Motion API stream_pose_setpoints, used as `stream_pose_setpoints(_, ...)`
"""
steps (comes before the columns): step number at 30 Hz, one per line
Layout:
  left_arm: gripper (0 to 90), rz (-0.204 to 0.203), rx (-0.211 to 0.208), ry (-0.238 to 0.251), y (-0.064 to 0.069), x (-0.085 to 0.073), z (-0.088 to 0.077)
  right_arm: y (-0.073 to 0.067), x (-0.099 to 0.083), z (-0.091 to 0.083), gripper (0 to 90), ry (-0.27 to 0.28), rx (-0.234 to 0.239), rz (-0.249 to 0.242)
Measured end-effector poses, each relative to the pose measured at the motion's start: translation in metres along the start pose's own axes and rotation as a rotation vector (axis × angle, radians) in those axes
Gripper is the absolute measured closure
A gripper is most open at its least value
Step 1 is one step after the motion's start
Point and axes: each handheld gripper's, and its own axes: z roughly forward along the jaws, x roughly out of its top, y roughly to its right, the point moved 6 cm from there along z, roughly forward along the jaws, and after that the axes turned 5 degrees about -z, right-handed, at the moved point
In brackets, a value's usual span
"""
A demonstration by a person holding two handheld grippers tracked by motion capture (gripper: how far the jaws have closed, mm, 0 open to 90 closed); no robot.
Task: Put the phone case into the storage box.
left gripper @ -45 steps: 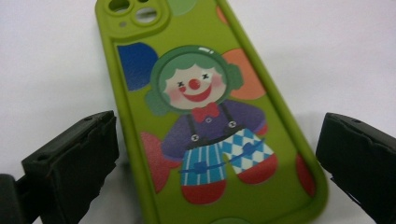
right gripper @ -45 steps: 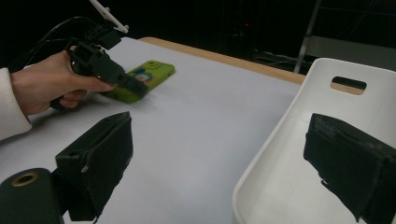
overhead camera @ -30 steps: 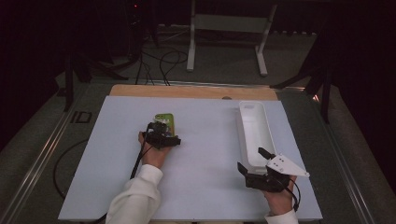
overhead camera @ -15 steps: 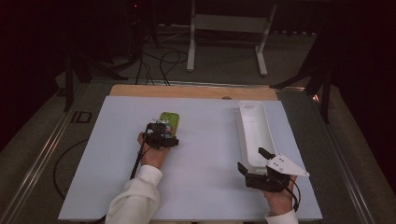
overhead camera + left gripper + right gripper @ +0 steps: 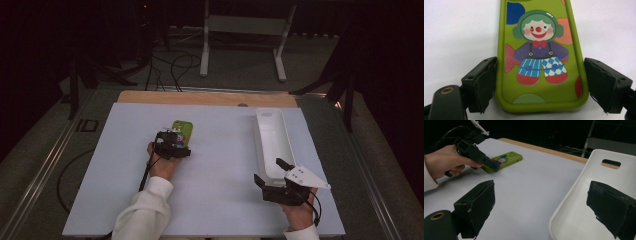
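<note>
My right gripper (image 5: 272,172) sits low right in the high view, unmoved, jaws apart astride the rim of the long glossy white tray (image 5: 272,136). Mid-frame, my left gripper (image 5: 540,85) has just been closing and now flanks the rubbery green clown-printed phone case (image 5: 540,57), flat on the matte bench (image 5: 220,190).

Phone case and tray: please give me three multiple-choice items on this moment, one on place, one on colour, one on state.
1. Where does the phone case lie?
A. in the tray
B. on the white mat
C. on the floor

2. What colour is its rim?
A. green
B. black
C. red

3. What does the tray hold?
A. the phone case
B. a cup
C. nothing

Key: 1 B, it lies flat on the white mat between the left gripper fingers; 2 A, green edge all round; 3 C, its white inside is bare.
</note>
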Motion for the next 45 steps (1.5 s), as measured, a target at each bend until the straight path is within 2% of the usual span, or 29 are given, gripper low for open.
stream_pose_setpoints(5, 16.0, -0.001, -0.008, 0.013, -0.003, 0.001, -0.004, 0.000, 0.000, 0.000, 8.1, 0.000, 0.000, 0.002)
stream_pose_setpoints(15, 16.2, 0.041, -0.016, 0.062, -0.008, 0.004, -0.018, 0.000, 0.001, -0.001, 8.2, 0.003, -0.003, -0.002)
stream_pose_setpoints(25, 16.2, 0.078, -0.035, 0.124, -0.011, 0.007, -0.036, 0.001, 0.002, -0.001, 8.2, 0.005, 0.000, 0.001)
stream_pose_setpoints(26, 16.2, 0.090, -0.040, 0.143, -0.011, 0.008, -0.040, 0.001, 0.002, -0.001, 8.2, 0.005, 0.000, 0.003)
stream_pose_setpoints(30, 16.3, 0.106, -0.045, 0.157, -0.011, 0.008, -0.046, 0.001, 0.003, -0.001, 8.2, 0.005, 0.001, 0.004)
stream_pose_setpoints(45, 16.2, 0.152, -0.099, 0.244, -0.016, 0.001, -0.071, 0.002, 0.012, 0.003, 8.1, 0.010, 0.021, -0.008)
